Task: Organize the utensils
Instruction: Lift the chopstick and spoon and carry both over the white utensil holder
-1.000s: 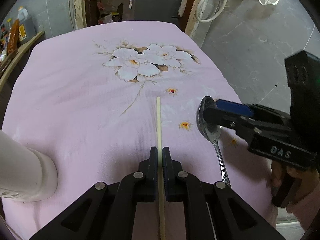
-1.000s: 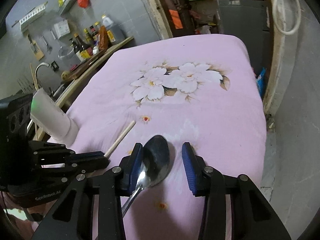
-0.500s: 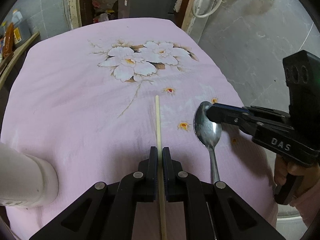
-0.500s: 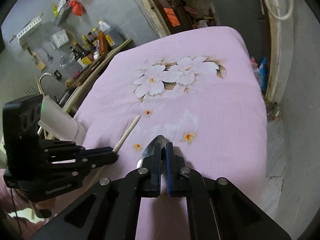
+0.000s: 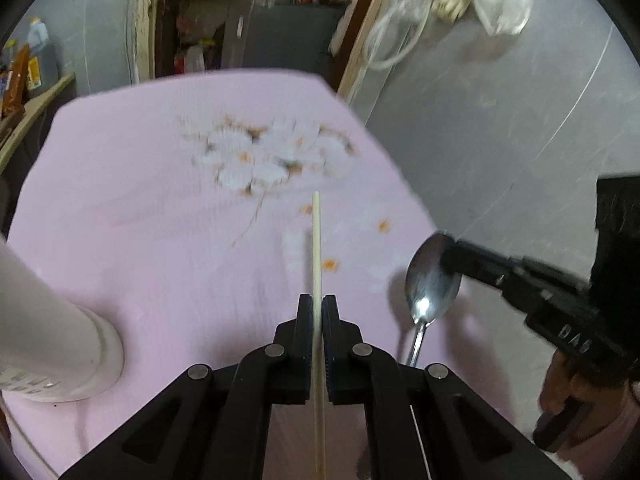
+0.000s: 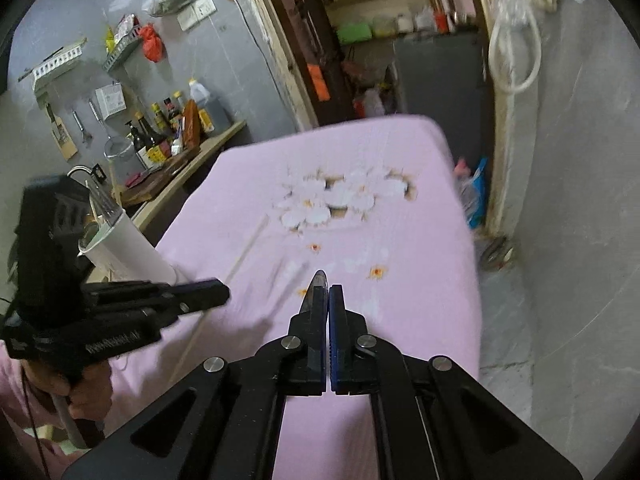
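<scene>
We judge the main risk to lie with the spoon point(image 5: 432, 276). Our right gripper point(image 6: 329, 294) grips it by the bowl, so the handle hangs free below and the smooth metal may pivot or slide out between the pads when we swing it toward the holder point(image 5: 52, 344). The chopstick point(image 5: 317, 264) is the second worry: it is long and thin, its far end sticks well out in front of the left gripper point(image 5: 317, 312), and it could catch the holder's rim or tilt in the grip if we bring it in at a slant. The two grippers are also near each other, so a careless crossing could knock one utensil with the other. The holder is tall and light-looking, and a sideways push might tip it.

The left jaws are pressed nearly together, pinching the chopstick along its length. The right jaws are pressed together on the spoon's bowl, whose tip just shows past them in the right wrist view. Both utensils appear lifted off the pink cloth point(image 5: 160, 240) on the surface. The white holder stands at the left edge, already holding some utensils, well apart from the spoon.
</scene>
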`<state>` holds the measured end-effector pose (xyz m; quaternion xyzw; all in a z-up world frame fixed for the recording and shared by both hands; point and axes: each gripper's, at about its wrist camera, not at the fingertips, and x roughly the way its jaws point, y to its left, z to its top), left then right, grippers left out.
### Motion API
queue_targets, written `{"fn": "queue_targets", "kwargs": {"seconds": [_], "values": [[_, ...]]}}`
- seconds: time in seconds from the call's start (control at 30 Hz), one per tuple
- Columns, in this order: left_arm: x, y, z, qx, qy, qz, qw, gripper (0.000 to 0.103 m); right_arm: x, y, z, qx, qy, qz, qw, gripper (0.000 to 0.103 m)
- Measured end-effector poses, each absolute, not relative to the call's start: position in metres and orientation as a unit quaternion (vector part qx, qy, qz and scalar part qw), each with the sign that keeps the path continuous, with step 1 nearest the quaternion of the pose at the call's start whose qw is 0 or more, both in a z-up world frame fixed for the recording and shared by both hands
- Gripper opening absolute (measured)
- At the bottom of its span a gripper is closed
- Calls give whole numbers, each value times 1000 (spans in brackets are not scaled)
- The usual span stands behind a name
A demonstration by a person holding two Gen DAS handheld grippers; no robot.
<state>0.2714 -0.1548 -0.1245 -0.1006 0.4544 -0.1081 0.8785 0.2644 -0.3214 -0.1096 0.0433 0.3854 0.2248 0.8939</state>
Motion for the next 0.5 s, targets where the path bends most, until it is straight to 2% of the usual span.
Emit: {"fn": "queue_targets", "kwargs": {"seconds": [0.23, 0.5], "values": [[246, -127, -76, -153, 365, -102, 913, 5, 241, -308, -66, -7, 327, 193, 925, 1], [229, -98, -29, -171, 302, -97, 933, 5, 217, -291, -17, -19, 278, 160, 947, 1]]}}
